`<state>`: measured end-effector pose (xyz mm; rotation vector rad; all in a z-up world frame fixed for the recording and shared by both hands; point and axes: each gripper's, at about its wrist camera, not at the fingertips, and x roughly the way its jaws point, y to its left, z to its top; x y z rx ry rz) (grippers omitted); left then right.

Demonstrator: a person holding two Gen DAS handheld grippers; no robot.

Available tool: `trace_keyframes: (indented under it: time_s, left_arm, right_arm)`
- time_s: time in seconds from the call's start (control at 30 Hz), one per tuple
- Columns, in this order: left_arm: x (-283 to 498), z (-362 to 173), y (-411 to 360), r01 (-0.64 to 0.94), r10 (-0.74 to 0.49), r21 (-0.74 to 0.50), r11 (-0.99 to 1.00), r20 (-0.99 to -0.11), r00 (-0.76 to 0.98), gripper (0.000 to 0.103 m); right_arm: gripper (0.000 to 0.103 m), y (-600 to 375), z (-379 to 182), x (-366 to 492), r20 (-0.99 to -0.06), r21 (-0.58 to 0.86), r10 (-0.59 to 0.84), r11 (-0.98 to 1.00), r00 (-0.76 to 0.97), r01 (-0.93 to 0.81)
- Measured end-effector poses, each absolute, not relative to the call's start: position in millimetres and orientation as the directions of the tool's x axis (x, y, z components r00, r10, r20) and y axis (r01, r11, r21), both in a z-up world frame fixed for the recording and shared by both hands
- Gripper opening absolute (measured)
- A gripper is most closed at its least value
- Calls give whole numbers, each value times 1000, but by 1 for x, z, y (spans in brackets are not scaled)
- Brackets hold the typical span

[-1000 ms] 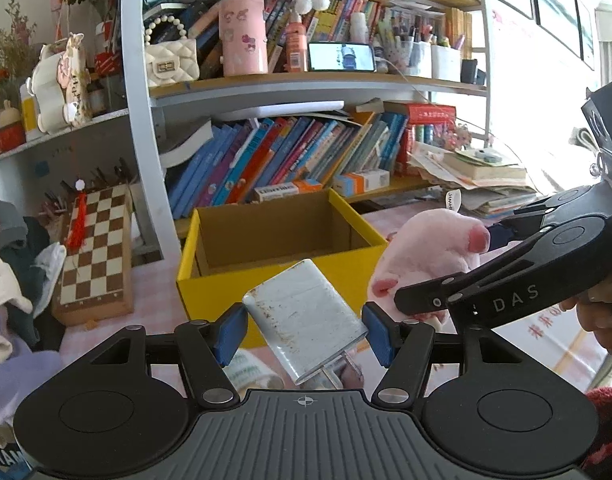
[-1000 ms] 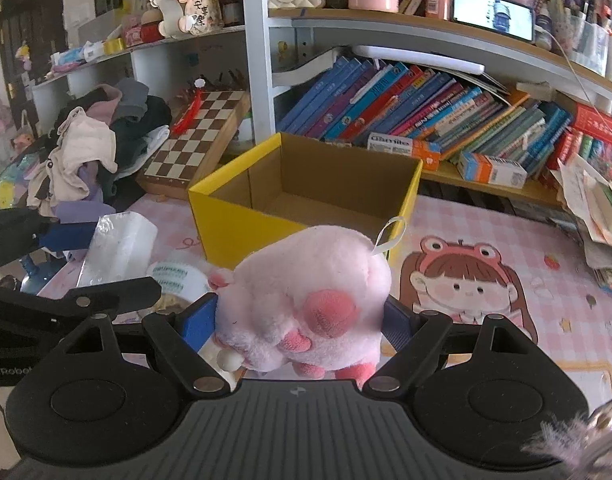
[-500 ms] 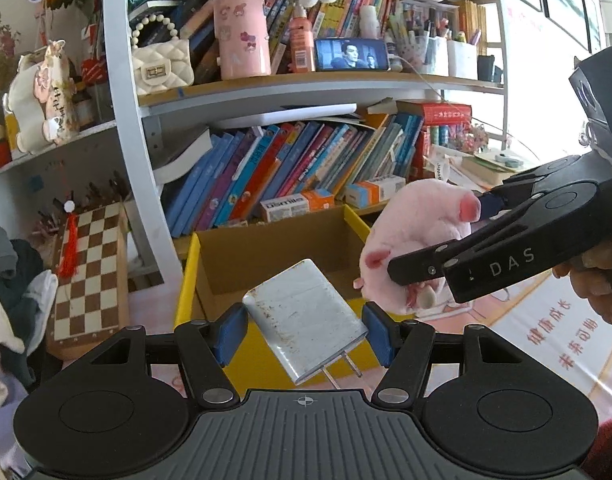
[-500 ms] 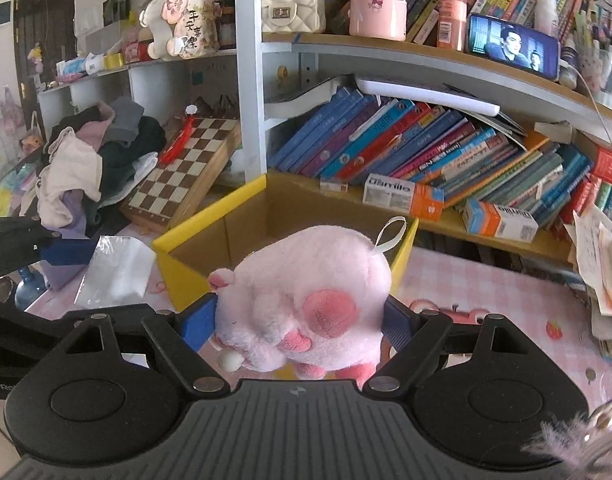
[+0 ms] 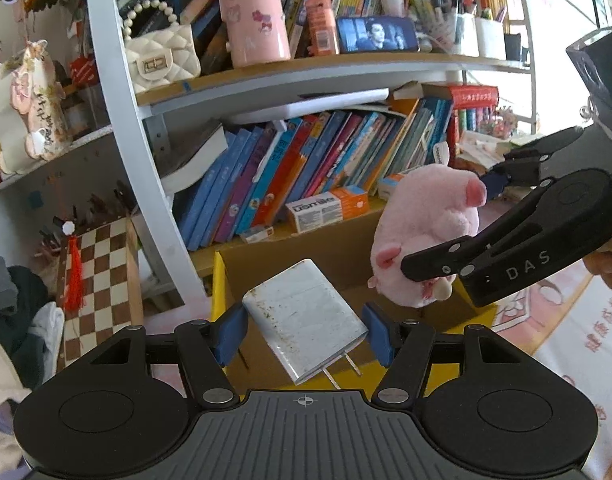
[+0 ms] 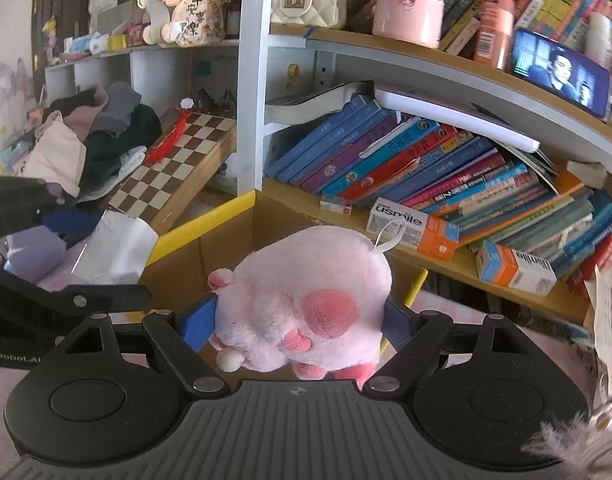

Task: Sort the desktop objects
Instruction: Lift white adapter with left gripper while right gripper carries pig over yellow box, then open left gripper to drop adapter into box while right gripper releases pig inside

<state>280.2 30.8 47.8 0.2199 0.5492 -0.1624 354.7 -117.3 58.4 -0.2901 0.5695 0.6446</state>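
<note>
Over the yellow box (image 5: 219, 280) I've got the left gripper (image 5: 304, 330) clamped on the charger (image 5: 303, 320), right gripper (image 6: 295, 326) on the plush pig (image 6: 301, 312) (grippers near, could collide on release).

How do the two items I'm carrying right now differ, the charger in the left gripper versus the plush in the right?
The white charger is flat, hard and boxy, with metal prongs pointing back toward the left gripper; the pink plush is round and soft, with a white loop on top. The charger's face is scuffed and speckled; the plush looks clean. Both are clamped between blue pads, the plush by the right gripper, and held above the yellow box.
</note>
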Motion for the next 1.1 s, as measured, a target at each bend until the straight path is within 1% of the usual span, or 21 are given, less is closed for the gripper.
trace_keyframes:
  time_s: [0.2, 0.5, 0.63, 0.87, 1.0, 1.1]
  left_arm:
    - [314, 34, 39, 230, -99, 150, 962, -592, 800, 63]
    - [345, 2, 34, 277, -89, 179, 944, -671, 736, 63]
    - [345, -6, 36, 277, -92, 161, 947, -691, 717, 63]
    - [344, -8, 48, 208, -107, 54, 977, -715, 691, 63]
    - [338, -8, 48, 178, -124, -4, 984, -731, 671, 62]
    - [333, -9, 46, 176, -139, -27, 984, -735, 663, 63]
  right_arm:
    - [83, -103, 41, 384, -632, -95, 478, 733, 609, -674]
    - [83, -85, 2, 417, -736, -83, 458, 670, 498, -738]
    - [82, -89, -11, 424, -771, -40, 466, 645, 434, -763]
    - [82, -91, -10, 429, -794, -41, 477, 576, 376, -816]
    - [82, -96, -10, 428, -791, -46, 503, 519, 348, -854]
    - [82, -99, -12, 426, -784, -114, 492, 485, 379, -867]
